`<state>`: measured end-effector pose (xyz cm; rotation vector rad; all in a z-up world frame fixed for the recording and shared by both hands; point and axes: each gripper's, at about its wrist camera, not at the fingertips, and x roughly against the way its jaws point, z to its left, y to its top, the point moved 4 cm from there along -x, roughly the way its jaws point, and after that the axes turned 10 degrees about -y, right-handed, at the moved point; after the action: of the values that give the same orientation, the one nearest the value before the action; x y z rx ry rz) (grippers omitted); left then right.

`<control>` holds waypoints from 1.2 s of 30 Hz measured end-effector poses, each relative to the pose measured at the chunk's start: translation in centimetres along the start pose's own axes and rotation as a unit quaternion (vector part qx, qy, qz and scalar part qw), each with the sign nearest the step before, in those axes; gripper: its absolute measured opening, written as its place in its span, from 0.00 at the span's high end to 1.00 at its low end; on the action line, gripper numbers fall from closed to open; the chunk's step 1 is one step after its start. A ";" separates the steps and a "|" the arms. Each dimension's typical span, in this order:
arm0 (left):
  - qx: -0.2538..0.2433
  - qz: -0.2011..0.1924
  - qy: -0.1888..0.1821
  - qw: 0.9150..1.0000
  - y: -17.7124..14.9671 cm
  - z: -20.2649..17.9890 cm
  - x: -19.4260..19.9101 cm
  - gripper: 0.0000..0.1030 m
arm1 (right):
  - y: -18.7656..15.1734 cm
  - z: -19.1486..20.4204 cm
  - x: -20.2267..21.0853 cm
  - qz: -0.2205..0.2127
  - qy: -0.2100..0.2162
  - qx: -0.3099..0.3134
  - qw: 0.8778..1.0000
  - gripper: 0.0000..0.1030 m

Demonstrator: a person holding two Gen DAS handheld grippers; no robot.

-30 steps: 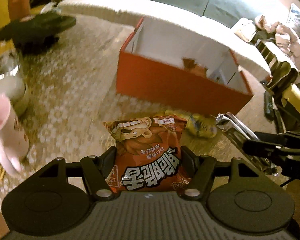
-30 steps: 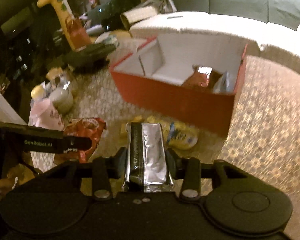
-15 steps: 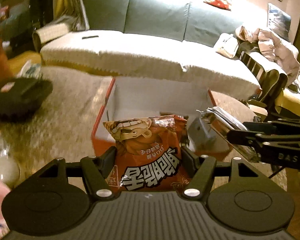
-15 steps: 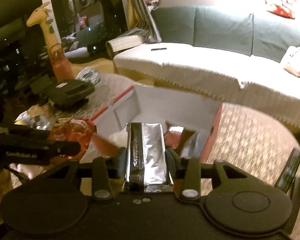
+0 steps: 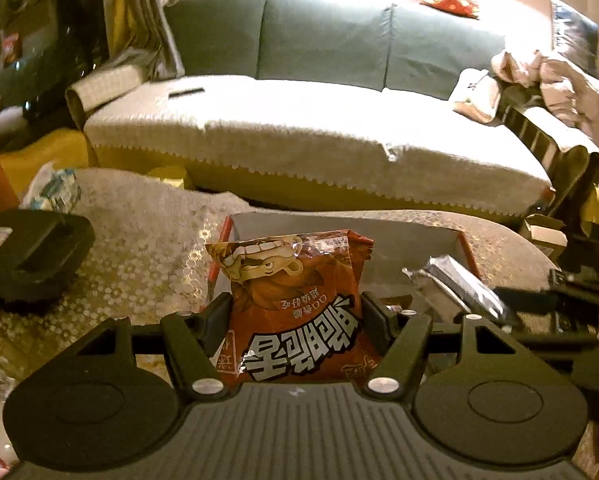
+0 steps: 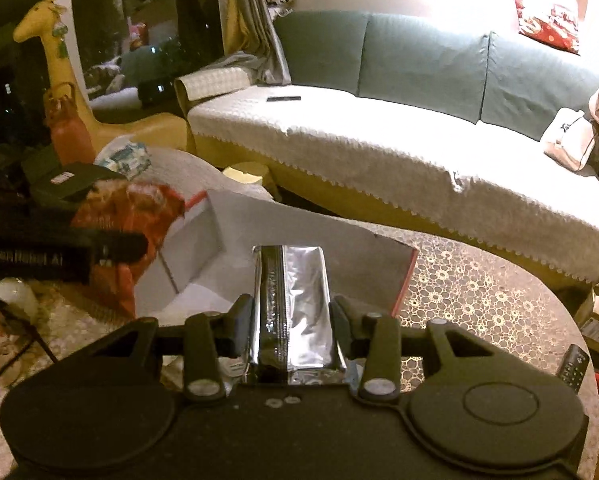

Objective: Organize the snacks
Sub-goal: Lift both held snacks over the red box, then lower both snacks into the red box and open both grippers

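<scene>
My left gripper (image 5: 295, 312) is shut on an orange-brown snack bag (image 5: 295, 300) with a cartoon face, held over the near edge of the red cardboard box (image 5: 465, 246). My right gripper (image 6: 292, 312) is shut on a silver foil packet (image 6: 295, 292) with a black strip, hanging over the box's white inside (image 6: 203, 264). In the left wrist view the foil packet (image 5: 451, 284) and the right gripper show at right. In the right wrist view the orange-brown bag (image 6: 131, 216) and the left gripper's finger (image 6: 59, 248) show at left.
The box stands on a table with a lace cloth (image 6: 479, 288). A sofa under a white cover (image 5: 319, 136) runs behind it. A black device (image 5: 31, 252) and a tissue pack (image 5: 53, 190) lie at left. A remote (image 6: 573, 366) lies at the table's right edge.
Both grippers have risen and advanced from in front of the box to above it, each keeping its packet. The snacks lying before the box have dropped out of view.
</scene>
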<state>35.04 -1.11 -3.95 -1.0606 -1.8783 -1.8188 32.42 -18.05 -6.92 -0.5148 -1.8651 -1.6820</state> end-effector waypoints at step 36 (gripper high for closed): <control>0.005 0.079 0.016 0.997 -3.2 1.7 -3.5 0.24 | -3.0 1.6 -2.8 0.062 0.018 0.031 0.997 0.59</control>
<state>35.65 -0.24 -8.90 -1.1341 -1.7308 -1.7264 32.40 -16.63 -11.09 -0.5598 -1.8157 -1.5381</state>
